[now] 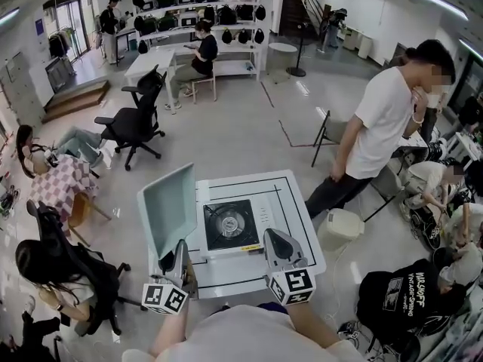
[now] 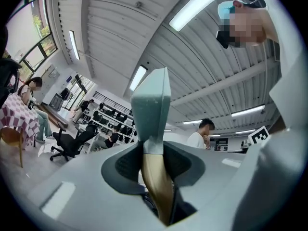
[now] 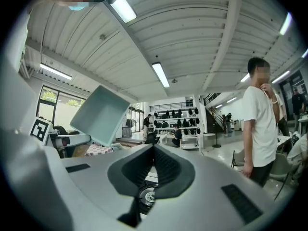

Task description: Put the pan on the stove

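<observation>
One pan [image 1: 167, 206] upright over table [image 1: 303, 228] left edge (left tongs [image 1: 179, 253] clamped).

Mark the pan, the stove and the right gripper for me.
pan [image 1: 170, 210], head view, flat pale green face.
stove [image 1: 229, 223], head view, round burner at its centre.
right gripper [image 3: 154, 150], right gripper view, where its shut jaws meet.

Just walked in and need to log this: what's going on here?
A person at a white table has the left tongs clamped on the handle of a pale green pan, held tilted in the air left of the stove. The right tongs are shut and empty. The stove's burner is bare.
</observation>
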Demonstrator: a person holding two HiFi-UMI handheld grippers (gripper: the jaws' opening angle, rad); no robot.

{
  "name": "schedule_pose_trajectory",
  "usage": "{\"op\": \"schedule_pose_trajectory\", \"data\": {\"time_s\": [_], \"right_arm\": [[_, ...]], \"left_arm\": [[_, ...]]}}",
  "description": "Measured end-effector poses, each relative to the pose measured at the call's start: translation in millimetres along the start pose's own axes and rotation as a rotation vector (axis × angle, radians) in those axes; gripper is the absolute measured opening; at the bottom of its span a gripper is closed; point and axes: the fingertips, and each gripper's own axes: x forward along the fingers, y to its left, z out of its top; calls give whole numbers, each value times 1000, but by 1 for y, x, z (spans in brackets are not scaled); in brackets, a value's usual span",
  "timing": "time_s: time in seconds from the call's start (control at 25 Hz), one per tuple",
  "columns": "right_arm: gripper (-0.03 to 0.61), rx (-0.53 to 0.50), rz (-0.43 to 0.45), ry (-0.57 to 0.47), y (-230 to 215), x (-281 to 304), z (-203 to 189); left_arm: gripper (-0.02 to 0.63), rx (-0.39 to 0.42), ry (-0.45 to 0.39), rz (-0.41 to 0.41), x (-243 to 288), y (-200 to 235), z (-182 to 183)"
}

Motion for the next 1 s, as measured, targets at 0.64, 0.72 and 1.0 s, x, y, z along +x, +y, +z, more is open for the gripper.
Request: {"op": "schedule_pose_trajectory", "data": {"time_s": [0.64,0.72,1.0], "right_arm": [[8,12,47,36,-53,21,-4],[8,15,48,42,-60,20,-9],[8,34,35,66,-78,19,-16]], "left_arm": [[124,-198,91,2,47,-26,-52],[124,-252,119,0,52,-26,-67],[123,-398,237,-20,67,-26,-114]]}}
